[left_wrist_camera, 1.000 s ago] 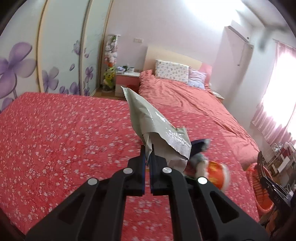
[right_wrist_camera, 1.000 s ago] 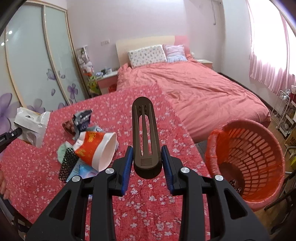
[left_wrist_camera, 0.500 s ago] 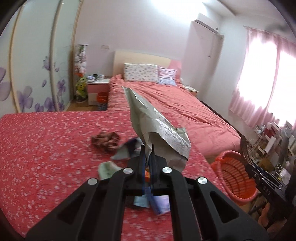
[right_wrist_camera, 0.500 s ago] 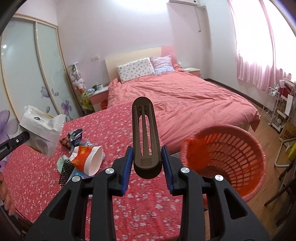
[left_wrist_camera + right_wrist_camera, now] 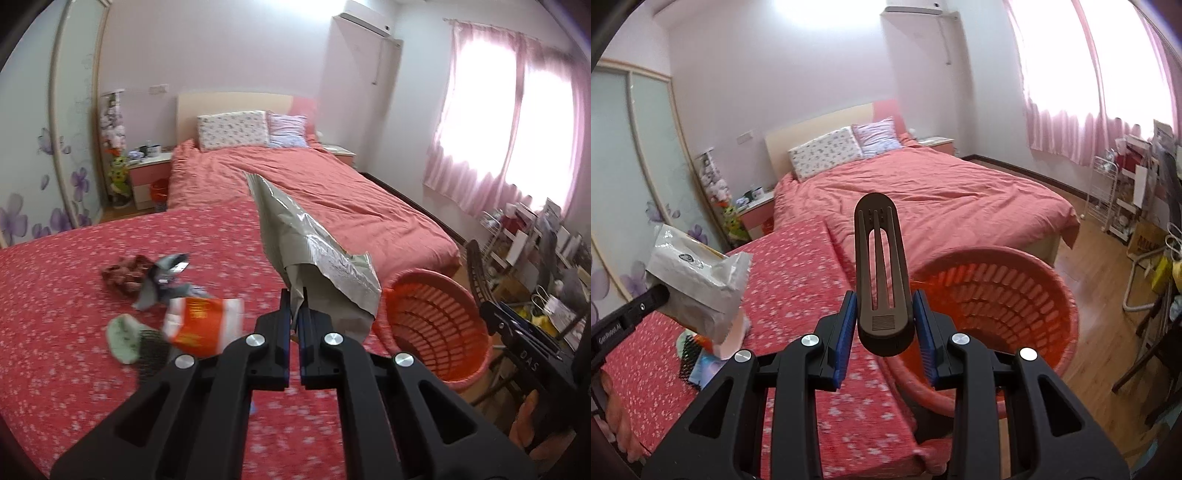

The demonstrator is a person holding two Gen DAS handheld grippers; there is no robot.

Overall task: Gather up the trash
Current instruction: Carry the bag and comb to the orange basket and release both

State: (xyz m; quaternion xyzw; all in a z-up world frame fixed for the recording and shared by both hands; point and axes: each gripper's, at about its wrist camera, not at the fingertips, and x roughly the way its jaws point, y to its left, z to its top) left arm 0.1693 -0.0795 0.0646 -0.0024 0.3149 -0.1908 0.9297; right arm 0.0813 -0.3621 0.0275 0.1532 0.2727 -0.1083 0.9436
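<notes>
My left gripper [image 5: 294, 301] is shut on a crumpled silver foil bag [image 5: 314, 254], held in the air above the red flowered table [image 5: 74, 350]; the bag also shows in the right wrist view [image 5: 698, 288]. My right gripper [image 5: 885, 314] is shut on a dark brown slotted plastic piece [image 5: 881, 266], held upright over the near rim of the orange basket [image 5: 1015, 295]. The basket [image 5: 436, 325] stands on the floor off the table's right edge. An orange and white cup [image 5: 203, 323] lies on its side on the table among other litter.
Loose trash lies on the table: a brown crumpled wrapper [image 5: 125, 273], a grey packet [image 5: 166, 280], a green scrap [image 5: 123, 338], a black mesh piece [image 5: 153, 354]. A bed [image 5: 314, 192] stands behind. A chair and cluttered shelves [image 5: 535, 266] are at right.
Both grippers have swung right toward the orange basket, still holding their items. The basket now sits larger and closer in both views.
</notes>
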